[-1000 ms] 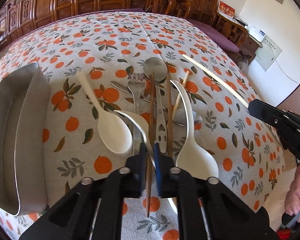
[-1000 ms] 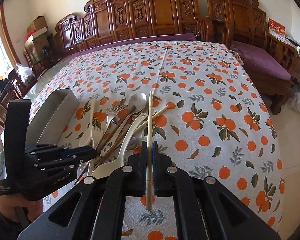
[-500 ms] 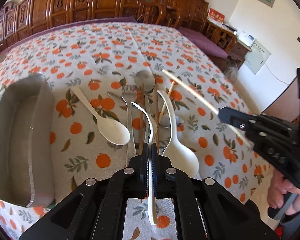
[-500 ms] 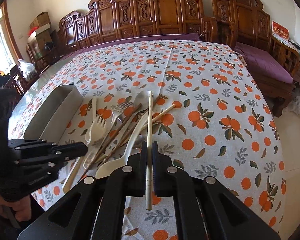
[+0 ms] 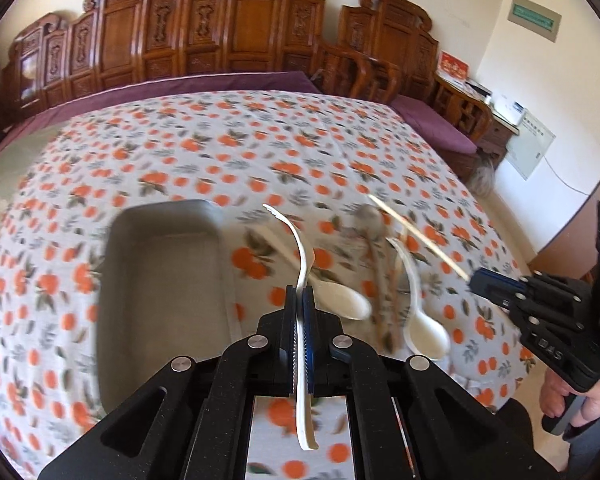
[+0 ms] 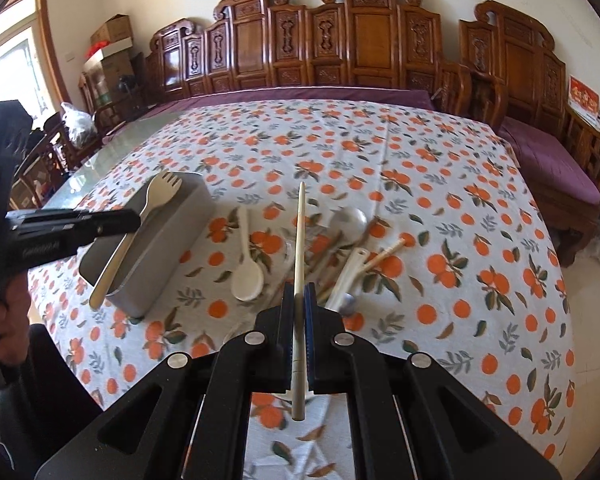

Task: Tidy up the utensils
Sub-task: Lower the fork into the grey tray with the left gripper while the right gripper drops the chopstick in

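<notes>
My left gripper [image 5: 299, 294] is shut on a cream plastic fork [image 5: 300, 248] and holds it in the air by the right rim of the grey metal tray [image 5: 160, 280]. In the right wrist view the left gripper [image 6: 134, 216] holds the fork [image 6: 156, 196] above the tray [image 6: 168, 256]. My right gripper [image 6: 299, 294] is shut on a pale chopstick [image 6: 299, 240], above the utensil pile; it also shows in the left wrist view [image 5: 476, 280]. On the cloth lie a white spoon [image 6: 246, 268], a metal spoon [image 6: 348, 222], another white spoon [image 5: 424, 328] and brown chopsticks [image 5: 384, 300].
The table carries an orange-print cloth [image 6: 440, 200]. Carved wooden chairs [image 6: 340, 40] line the far side. The table's near edge runs just under both grippers. The person's hands [image 5: 560, 396] hold the gripper handles at the frame edges.
My left gripper has lifted the fork out of the pile and swung left to the tray. My right gripper has risen a little, still holding the chopstick.
</notes>
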Action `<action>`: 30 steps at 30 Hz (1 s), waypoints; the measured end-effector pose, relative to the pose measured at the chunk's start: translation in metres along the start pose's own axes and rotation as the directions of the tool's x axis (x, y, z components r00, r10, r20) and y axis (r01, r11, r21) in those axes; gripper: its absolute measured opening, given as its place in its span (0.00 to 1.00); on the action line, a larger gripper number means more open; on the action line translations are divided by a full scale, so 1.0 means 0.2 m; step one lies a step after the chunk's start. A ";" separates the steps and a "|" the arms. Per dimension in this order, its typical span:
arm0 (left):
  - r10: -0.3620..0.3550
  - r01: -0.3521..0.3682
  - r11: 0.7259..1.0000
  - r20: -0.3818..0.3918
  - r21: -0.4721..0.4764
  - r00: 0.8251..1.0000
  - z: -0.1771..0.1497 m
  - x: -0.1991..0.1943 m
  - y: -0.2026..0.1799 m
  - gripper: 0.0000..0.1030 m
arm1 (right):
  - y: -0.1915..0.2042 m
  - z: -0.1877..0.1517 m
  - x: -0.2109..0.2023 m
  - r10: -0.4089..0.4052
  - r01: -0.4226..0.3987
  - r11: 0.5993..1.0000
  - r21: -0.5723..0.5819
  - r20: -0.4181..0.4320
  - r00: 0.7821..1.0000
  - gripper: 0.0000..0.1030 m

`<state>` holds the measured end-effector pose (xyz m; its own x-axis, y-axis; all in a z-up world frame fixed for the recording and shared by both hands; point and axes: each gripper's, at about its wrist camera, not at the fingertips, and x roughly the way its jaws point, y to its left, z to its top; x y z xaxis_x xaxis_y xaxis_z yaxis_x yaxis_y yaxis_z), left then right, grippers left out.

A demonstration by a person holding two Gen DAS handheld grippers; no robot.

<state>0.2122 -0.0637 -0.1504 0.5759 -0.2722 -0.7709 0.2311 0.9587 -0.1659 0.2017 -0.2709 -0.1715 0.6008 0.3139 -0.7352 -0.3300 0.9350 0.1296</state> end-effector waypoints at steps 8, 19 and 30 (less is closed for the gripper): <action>0.076 -0.076 0.997 -0.008 -0.027 0.997 0.03 0.00 0.25 0.02 | 0.17 0.06 -0.02 0.030 -0.029 0.999 -0.028 0.019 0.999 0.06; 0.155 -0.156 0.988 -0.069 -0.016 0.986 0.00 0.14 0.42 0.02 | 0.36 0.08 0.02 0.070 -0.070 0.997 -0.038 0.008 0.997 0.06; 0.160 -0.164 0.986 -0.091 -0.041 0.983 -0.03 0.11 0.54 0.04 | 0.55 0.12 0.10 0.080 -0.080 0.995 -0.065 -0.013 0.997 0.06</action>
<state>0.2449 0.0342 -0.1895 0.5314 -0.1064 -0.8404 0.1009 0.9930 -0.0620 0.1942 -0.1578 -0.1553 0.5633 0.3853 -0.7309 -0.4240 0.8941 0.1445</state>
